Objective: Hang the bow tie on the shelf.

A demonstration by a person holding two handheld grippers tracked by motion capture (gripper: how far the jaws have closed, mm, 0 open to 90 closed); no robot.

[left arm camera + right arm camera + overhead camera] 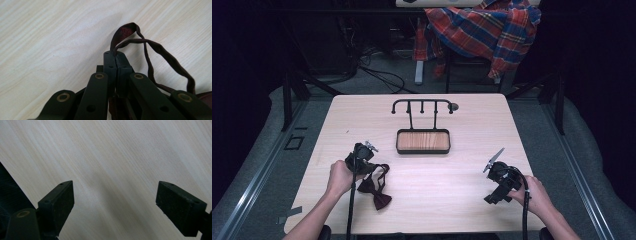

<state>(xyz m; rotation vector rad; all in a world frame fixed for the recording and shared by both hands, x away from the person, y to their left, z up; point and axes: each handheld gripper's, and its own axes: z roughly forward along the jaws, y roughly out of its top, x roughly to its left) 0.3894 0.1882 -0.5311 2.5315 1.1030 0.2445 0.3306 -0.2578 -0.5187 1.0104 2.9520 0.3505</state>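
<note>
A dark red bow tie (375, 192) lies on the light wood table (422, 125) near its front left. Its thin strap (160, 53) loops up from the bow, and my left gripper (115, 57) is shut on that strap, the jaws pressed together with the band sticking out above them. In the high view the left gripper (362, 159) sits just above the bow, held by a hand. My right gripper (500, 184) hovers over the front right of the table. Its pads (58, 202) stand wide apart, and between them I see just tabletop.
A black stand with a hooked rail (422, 104) and a wood-bottomed tray (423, 141) stands at the table's middle back. A plaid shirt (484, 30) hangs over a chair beyond the table. Cables lie on the floor behind.
</note>
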